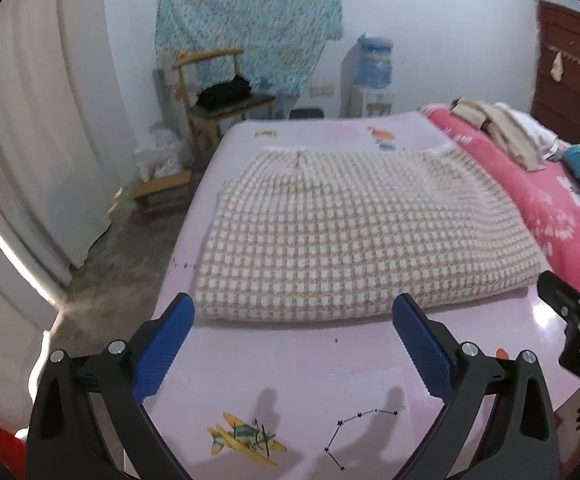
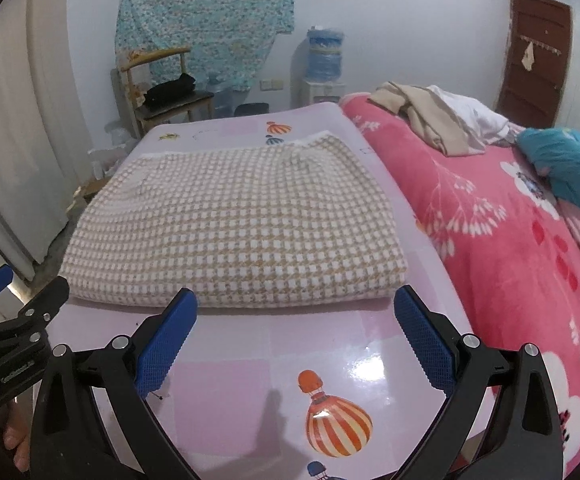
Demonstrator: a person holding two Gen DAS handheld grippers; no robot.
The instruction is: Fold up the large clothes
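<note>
A cream and tan checked garment lies folded into a thick rectangle on the pink mat. It also shows in the right wrist view. My left gripper is open and empty, its blue pads just short of the garment's near edge. My right gripper is open and empty too, level with the near edge towards the garment's right corner. The right gripper shows at the right edge of the left wrist view. The left gripper shows at the left edge of the right wrist view.
A pink floral blanket lies to the right, with beige clothes and a teal cloth on it. A wooden chair and a water dispenser stand at the far wall. A low stool sits on the floor at left.
</note>
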